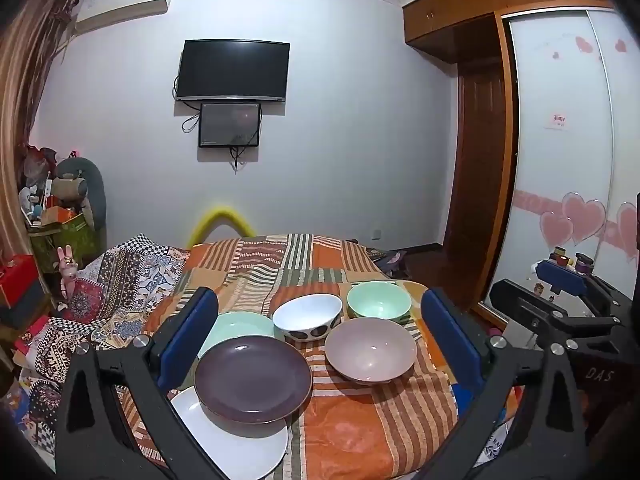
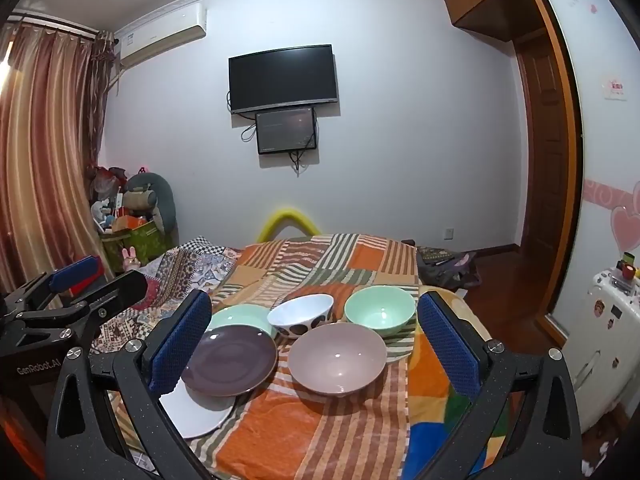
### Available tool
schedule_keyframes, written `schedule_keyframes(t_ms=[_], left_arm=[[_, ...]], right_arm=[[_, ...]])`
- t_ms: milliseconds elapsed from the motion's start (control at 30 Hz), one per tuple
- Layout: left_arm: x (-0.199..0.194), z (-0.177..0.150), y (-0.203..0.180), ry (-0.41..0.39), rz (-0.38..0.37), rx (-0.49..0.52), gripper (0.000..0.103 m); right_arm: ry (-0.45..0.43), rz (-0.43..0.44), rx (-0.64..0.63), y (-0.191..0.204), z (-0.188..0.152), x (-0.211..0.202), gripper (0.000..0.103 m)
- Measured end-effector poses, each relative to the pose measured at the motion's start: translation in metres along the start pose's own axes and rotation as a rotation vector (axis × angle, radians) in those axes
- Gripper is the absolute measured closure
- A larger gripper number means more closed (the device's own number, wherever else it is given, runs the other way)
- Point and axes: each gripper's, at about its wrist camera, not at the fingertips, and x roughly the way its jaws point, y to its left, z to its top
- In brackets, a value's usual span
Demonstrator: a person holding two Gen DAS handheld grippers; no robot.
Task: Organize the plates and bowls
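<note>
On the striped orange blanket (image 1: 360, 424) a purple plate (image 1: 252, 380) lies over a white plate (image 1: 240, 446), with a mint plate (image 1: 240, 325) behind them. To their right stand a white bowl with dark spots (image 1: 306, 314), a mint bowl (image 1: 378, 300) and a mauve bowl (image 1: 370, 350). My left gripper (image 1: 318, 300) hovers open in front of them and holds nothing. My right gripper (image 2: 314, 304) is open and empty too, facing the mauve bowl (image 2: 338, 358) and purple plate (image 2: 230, 360). Each gripper shows at the edge of the other's view: right gripper (image 1: 532, 284), left gripper (image 2: 104, 280).
A patterned quilt (image 1: 120, 280) covers the bed's left side. Boxes and soft toys (image 1: 60, 220) pile up in the left corner. A wardrobe with heart stickers (image 1: 560, 160) and a white cabinet (image 2: 612, 320) stand on the right. Bare blanket lies in front of the dishes.
</note>
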Motion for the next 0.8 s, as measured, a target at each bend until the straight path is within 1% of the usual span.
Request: schedule_keyframes(t_ms=[800], left_arm=[[0.0005, -0.0006, 0.0018, 0.004, -0.006, 0.000, 0.000]], right_arm=[[-0.001, 0.002, -0.004, 0.0013, 0.0022, -0.0001, 0.000]])
